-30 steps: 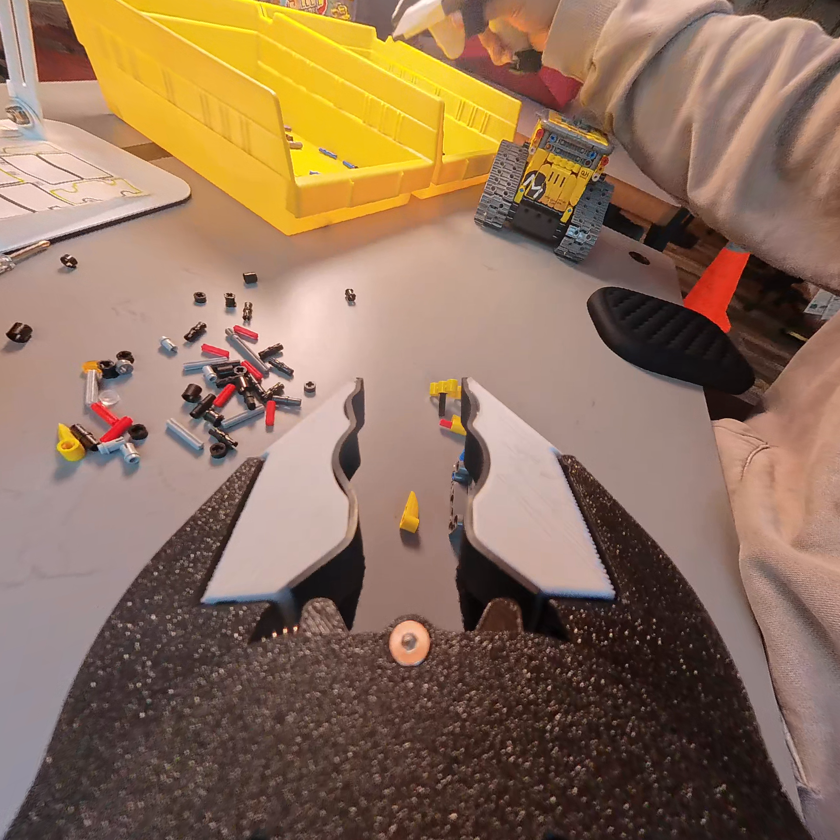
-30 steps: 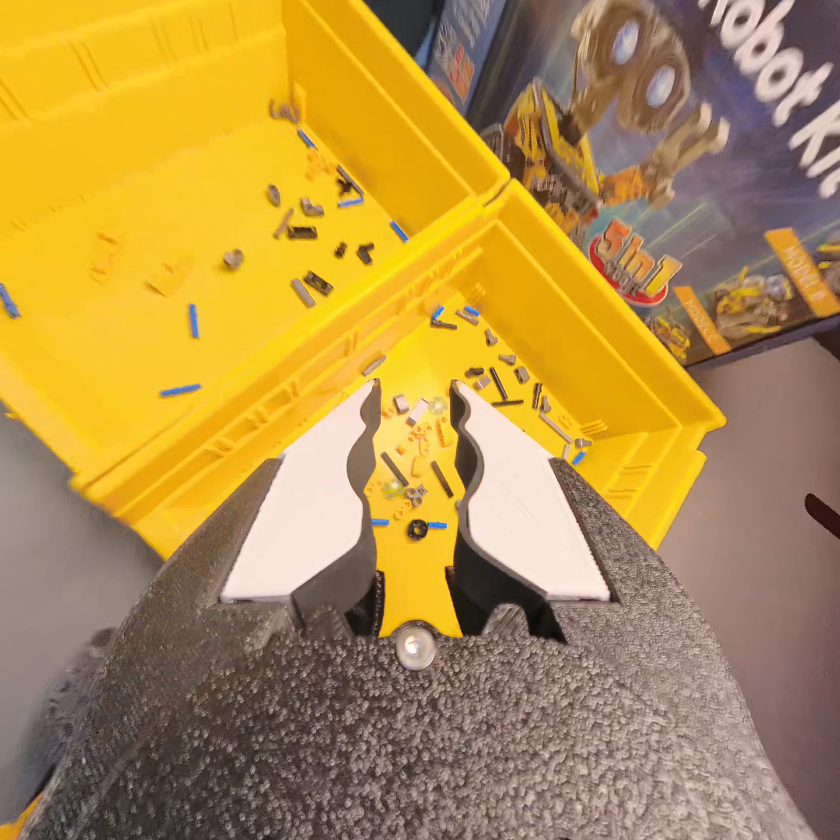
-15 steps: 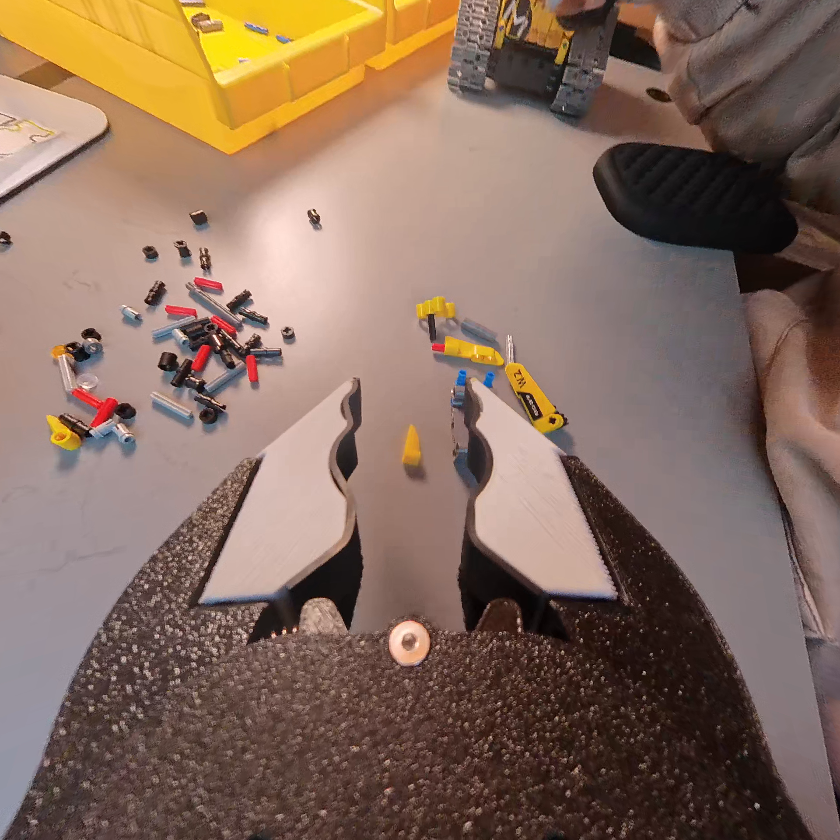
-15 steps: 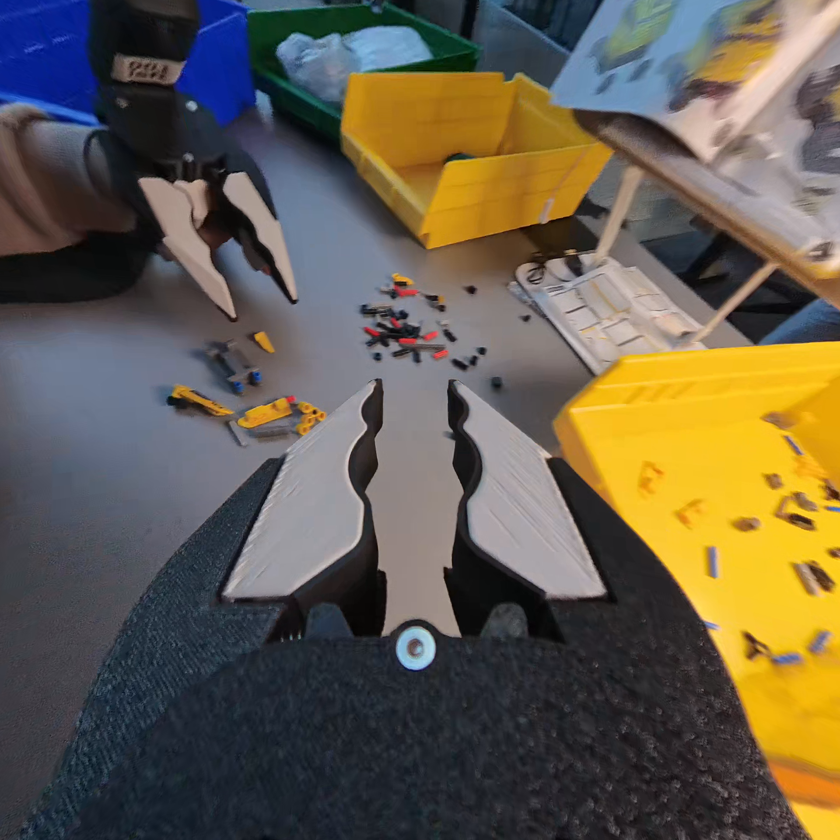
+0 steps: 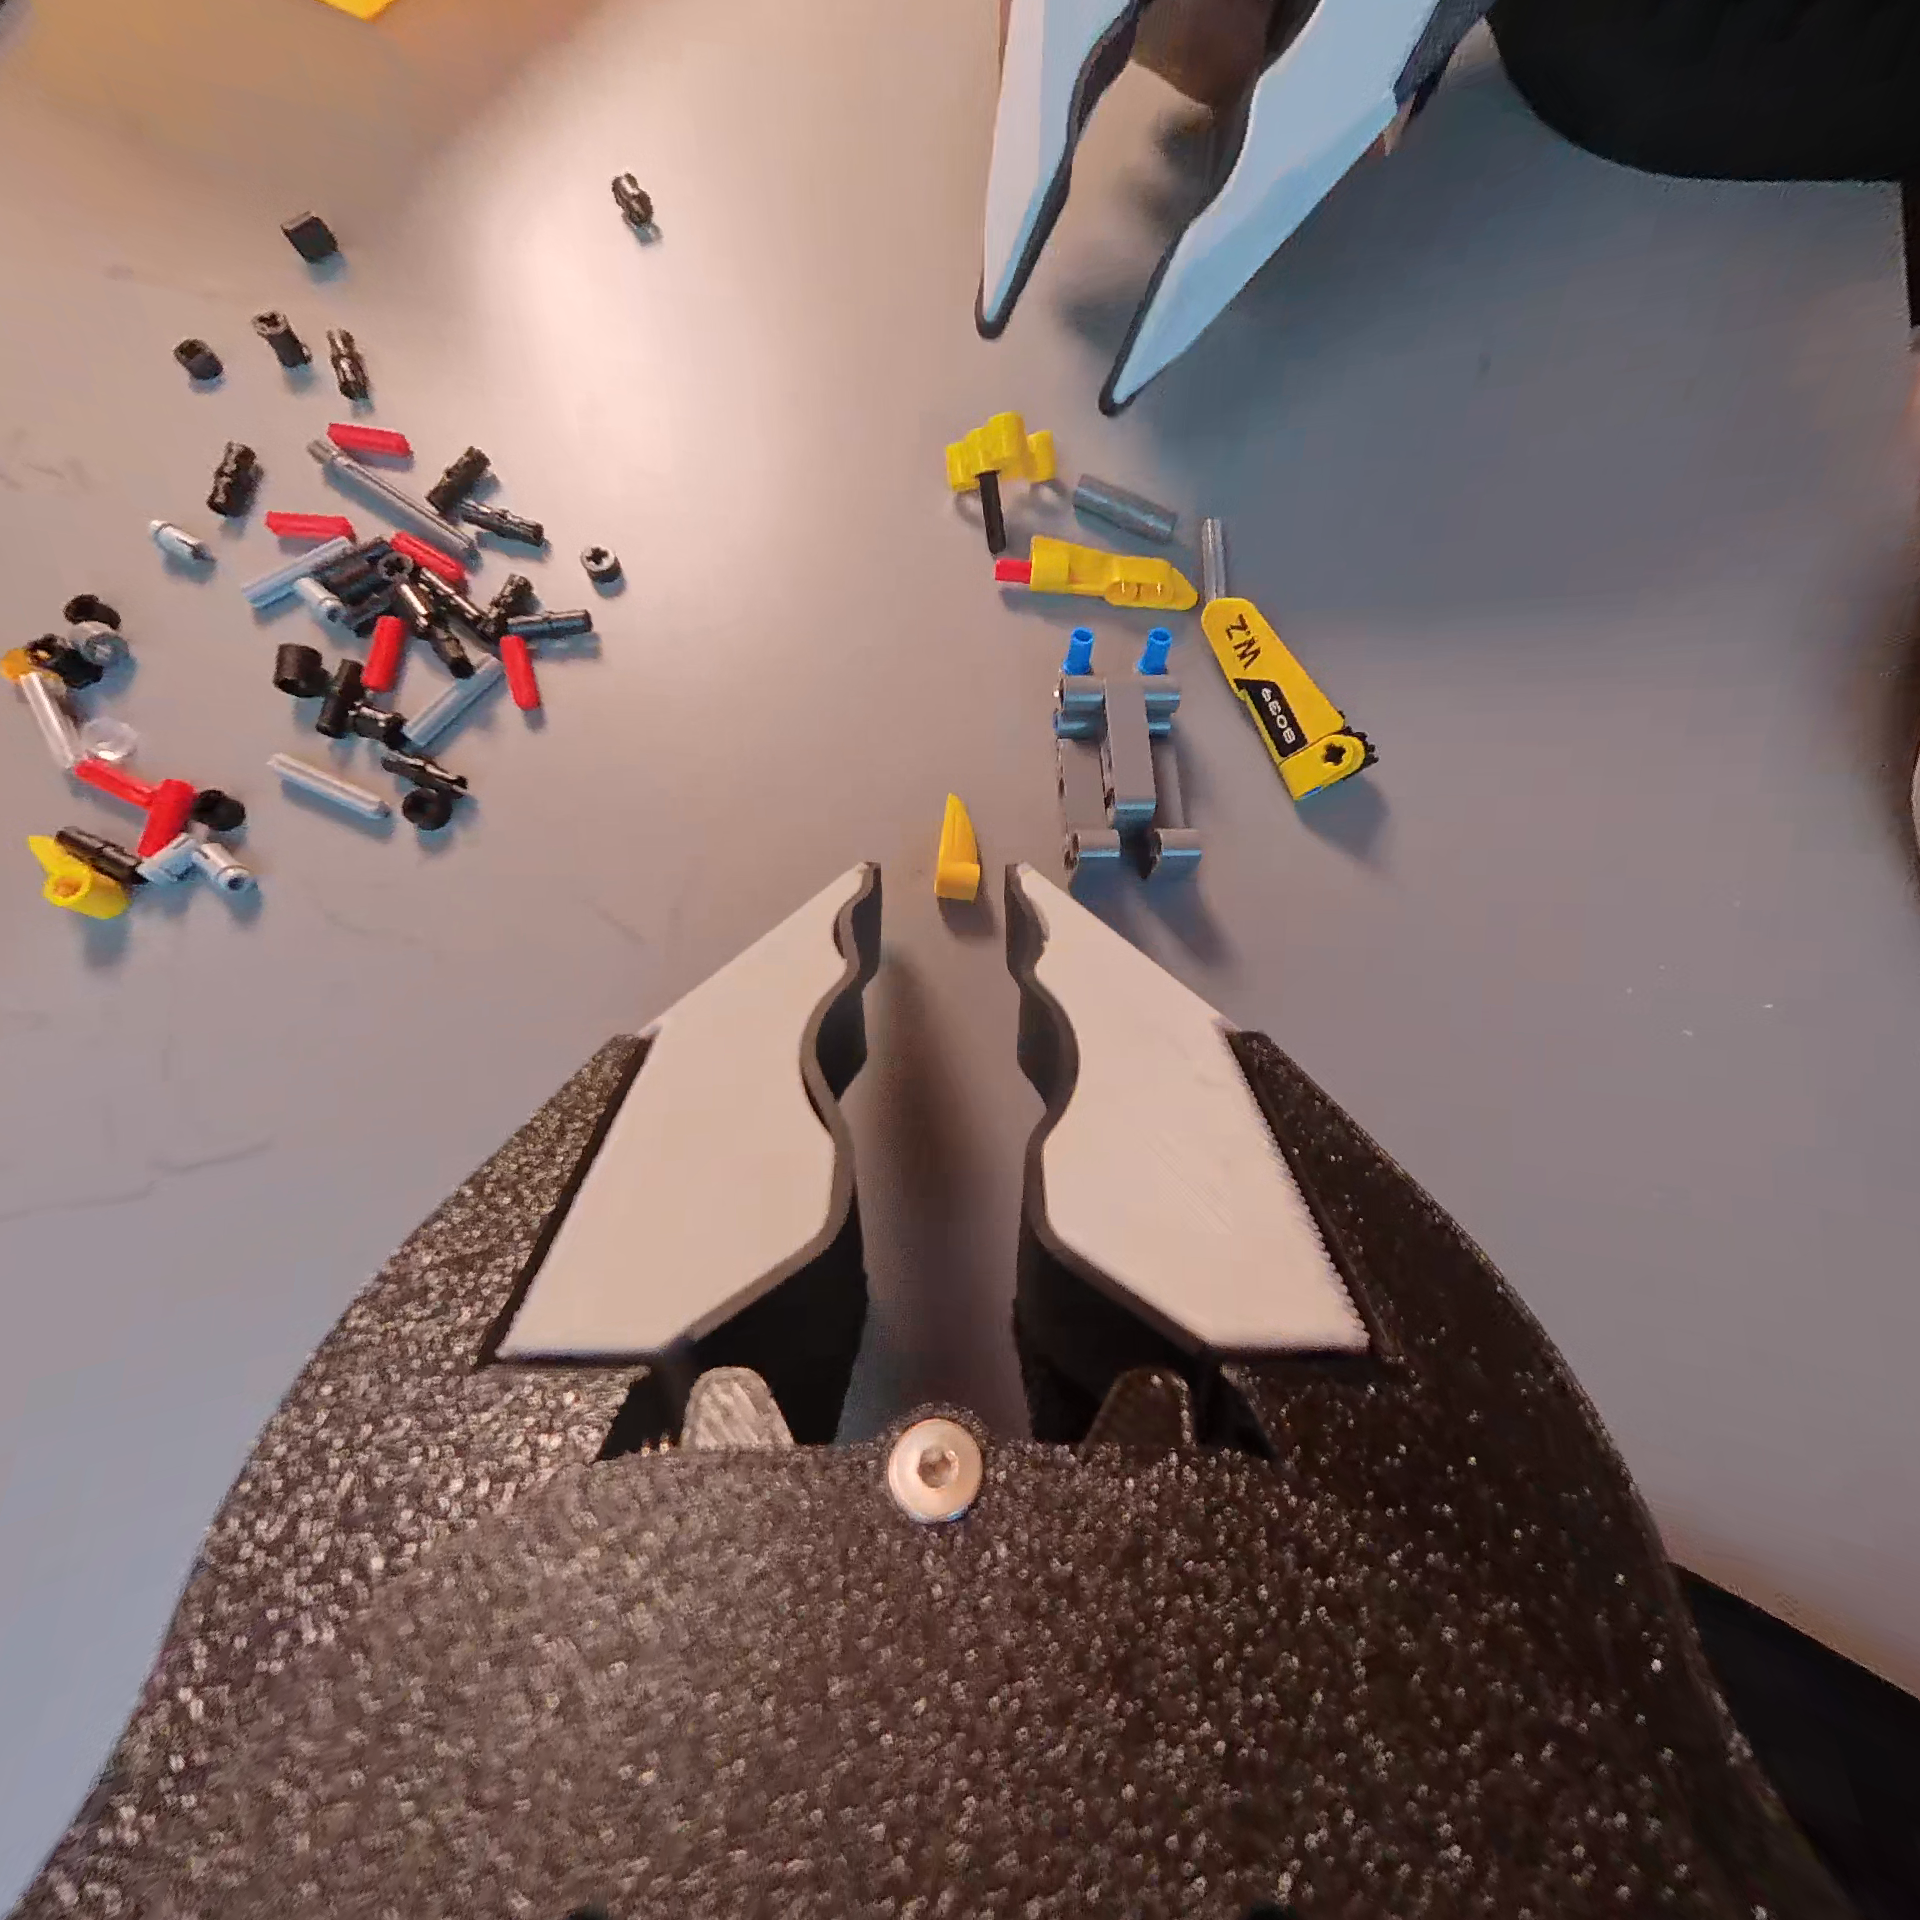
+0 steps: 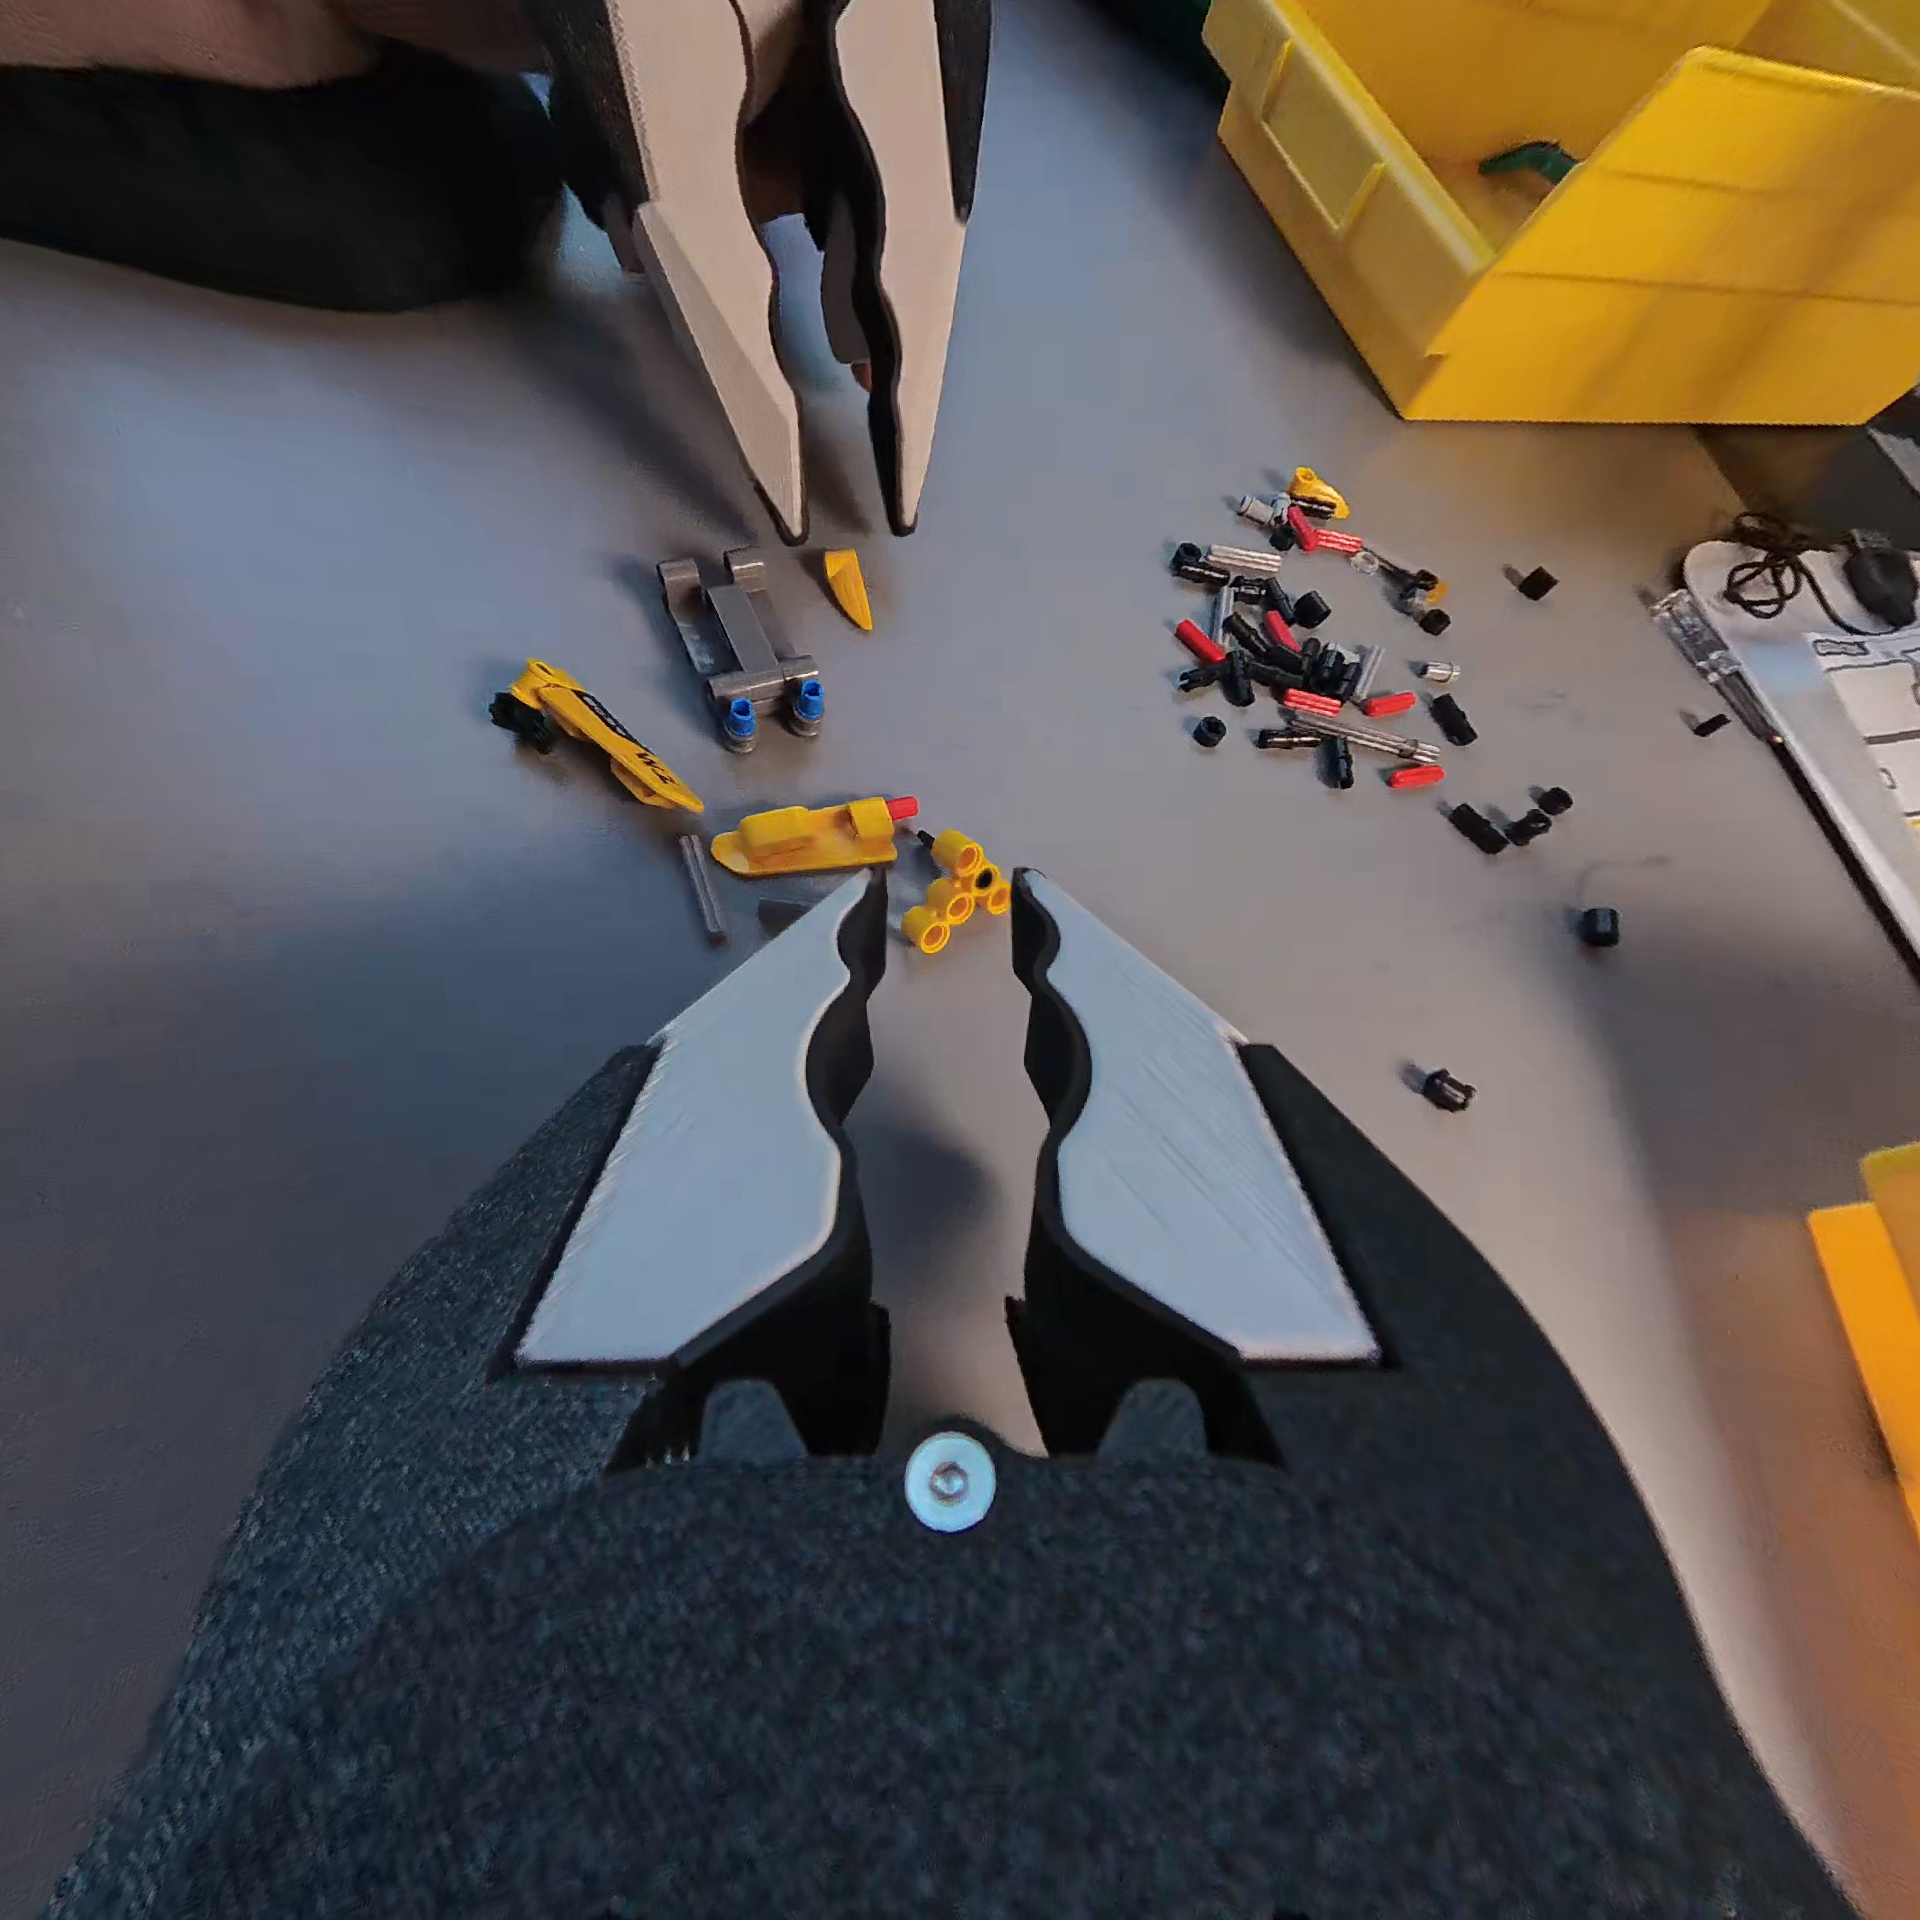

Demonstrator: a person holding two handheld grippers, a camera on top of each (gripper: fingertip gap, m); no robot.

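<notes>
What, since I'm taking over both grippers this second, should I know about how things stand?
Left gripper: open, empty, tips just short of the small yellow wedge-shaped plastic piece on the grey table.
Right gripper: open, empty, tips at the yellow plastic connector with round holes.
Between them: grey plastic frame with two blue pins, long yellow printed panel, flat yellow piece with a red pin.
Pile of loose black, red and grey pins: off to one side.
Nothing is lifted.
</notes>
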